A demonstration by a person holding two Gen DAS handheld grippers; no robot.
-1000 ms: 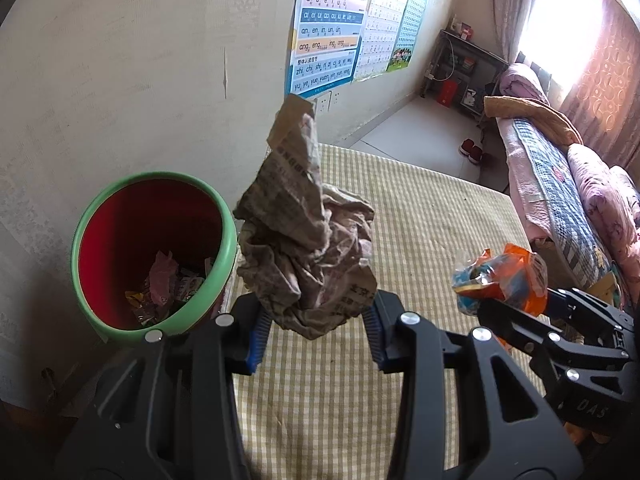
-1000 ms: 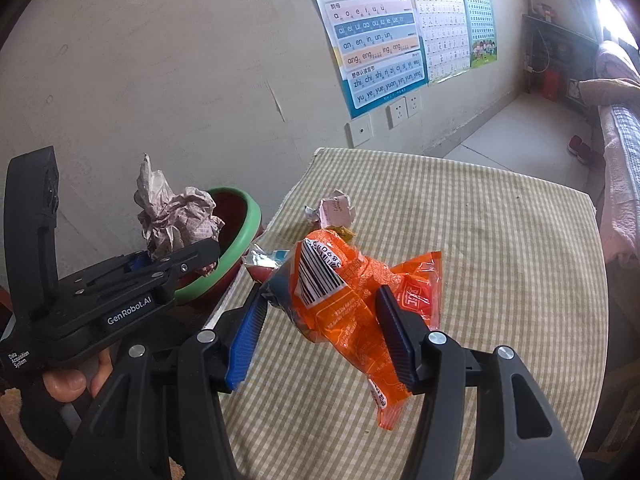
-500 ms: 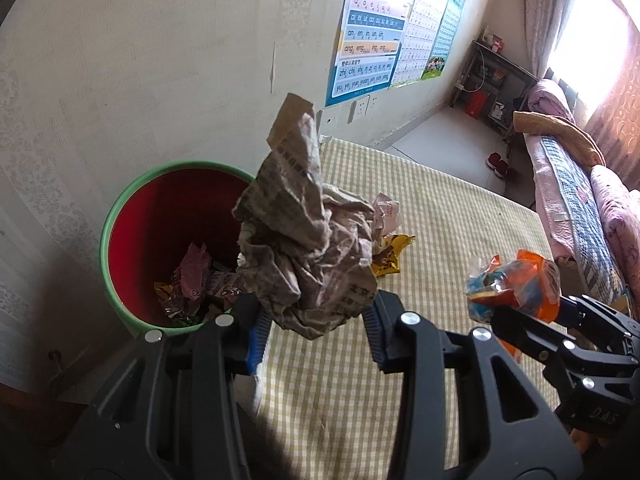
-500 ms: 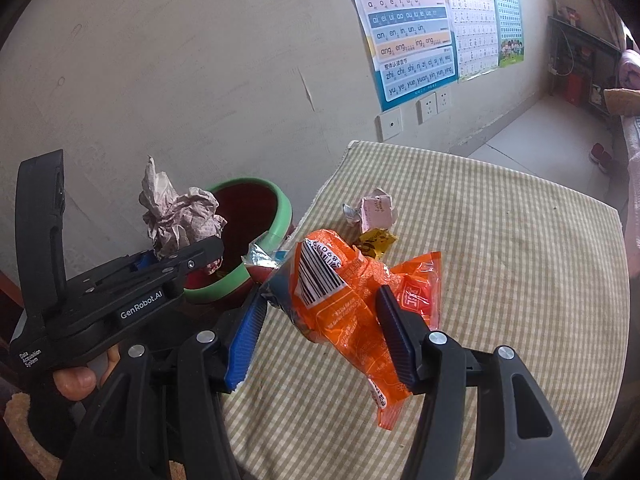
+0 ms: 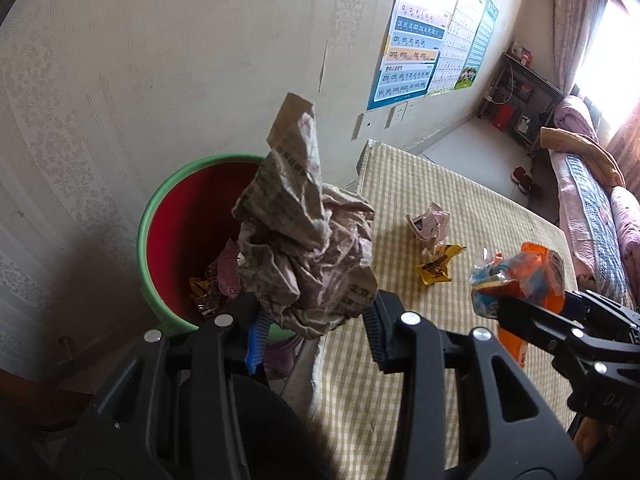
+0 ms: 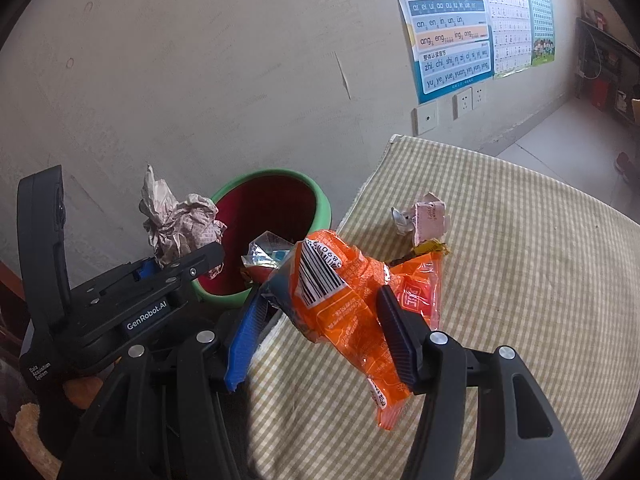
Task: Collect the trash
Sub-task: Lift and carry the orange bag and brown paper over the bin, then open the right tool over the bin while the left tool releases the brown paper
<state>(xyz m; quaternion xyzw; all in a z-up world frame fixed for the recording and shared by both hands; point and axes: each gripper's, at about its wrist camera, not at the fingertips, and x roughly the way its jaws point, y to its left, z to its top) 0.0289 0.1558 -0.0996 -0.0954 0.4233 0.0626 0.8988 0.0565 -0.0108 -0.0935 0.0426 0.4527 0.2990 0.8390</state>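
The crumpled newspaper wad (image 5: 308,240) is clamped in the left tool (image 5: 316,320), held in the air over the near rim of the green-rimmed red bin (image 5: 176,240), which stands on the floor against the wall, just off the surface's left edge. The orange snack wrapper (image 6: 348,300) is clamped in the right tool (image 6: 320,328), hanging over the checked surface (image 6: 520,320) near that same edge, short of the bin. By my reading the step in hand is carrying both pieces to the bin; to do it well, each tool should be brought squarely over the red opening before letting go, since the wad is bulky and light and the wrapper's loose tail could catch on the rim or fall between bin and surface. A pink wrapper (image 5: 430,222) and a yellow wrapper (image 5: 438,268) lie touching near the left edge, not yet collected. Room is tight: the wall stands close behind the bin, and the two tools sit side by side, so dropping one load at a time seems safer; the far surface is open.
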